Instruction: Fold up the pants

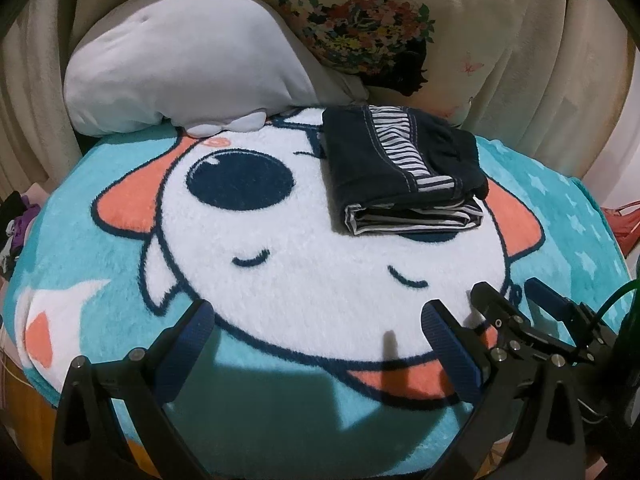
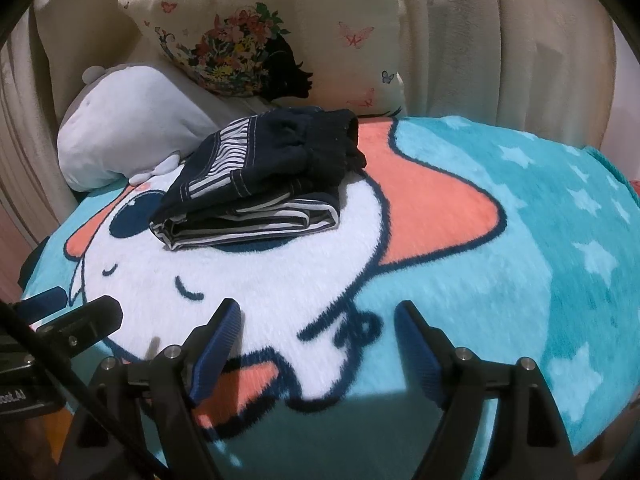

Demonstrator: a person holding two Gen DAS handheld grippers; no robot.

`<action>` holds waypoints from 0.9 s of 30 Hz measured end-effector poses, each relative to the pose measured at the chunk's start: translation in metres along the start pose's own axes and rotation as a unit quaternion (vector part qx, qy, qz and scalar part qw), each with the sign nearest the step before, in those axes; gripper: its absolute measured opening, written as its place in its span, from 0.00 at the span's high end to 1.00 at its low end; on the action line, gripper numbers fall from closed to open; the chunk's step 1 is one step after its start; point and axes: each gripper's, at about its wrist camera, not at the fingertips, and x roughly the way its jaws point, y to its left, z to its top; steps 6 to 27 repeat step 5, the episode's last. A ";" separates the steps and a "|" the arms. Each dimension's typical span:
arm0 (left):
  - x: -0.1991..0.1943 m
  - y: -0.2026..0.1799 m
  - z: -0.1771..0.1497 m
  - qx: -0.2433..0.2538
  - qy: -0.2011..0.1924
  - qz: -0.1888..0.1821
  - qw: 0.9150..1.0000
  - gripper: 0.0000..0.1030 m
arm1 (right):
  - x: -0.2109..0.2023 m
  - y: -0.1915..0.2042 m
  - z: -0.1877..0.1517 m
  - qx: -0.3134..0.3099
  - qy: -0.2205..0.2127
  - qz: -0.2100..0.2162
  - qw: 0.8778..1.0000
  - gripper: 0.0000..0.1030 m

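The pants [image 1: 404, 172] sit folded into a neat dark bundle (striped lining showing at the edges) on the cartoon blanket [image 1: 120, 360], in the upper middle of the left wrist view. The left gripper [image 1: 316, 332] hangs low in that frame, well apart from them, jaws spread and empty. The right gripper [image 2: 318, 332] is likewise released, holding nothing, with the pants [image 2: 260, 184] above it, left of centre.

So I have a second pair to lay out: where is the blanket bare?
Bare: the white face patch between the folded pants and the left gripper, and the starred teal stretch right of the pants. Crowded: the far edge, where the plush pillow and floral cushion press close.
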 end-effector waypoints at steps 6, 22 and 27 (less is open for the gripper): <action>0.002 0.002 0.000 -0.002 0.003 0.001 1.000 0.00 | 0.003 0.002 0.002 -0.004 0.003 -0.001 1.000 0.18; 0.002 0.002 0.000 -0.002 0.003 0.001 1.000 0.00 | 0.003 0.002 0.002 -0.004 0.003 -0.001 1.000 0.18; 0.002 0.002 0.000 -0.002 0.003 0.001 1.000 0.00 | 0.003 0.002 0.002 -0.004 0.003 -0.001 1.000 0.18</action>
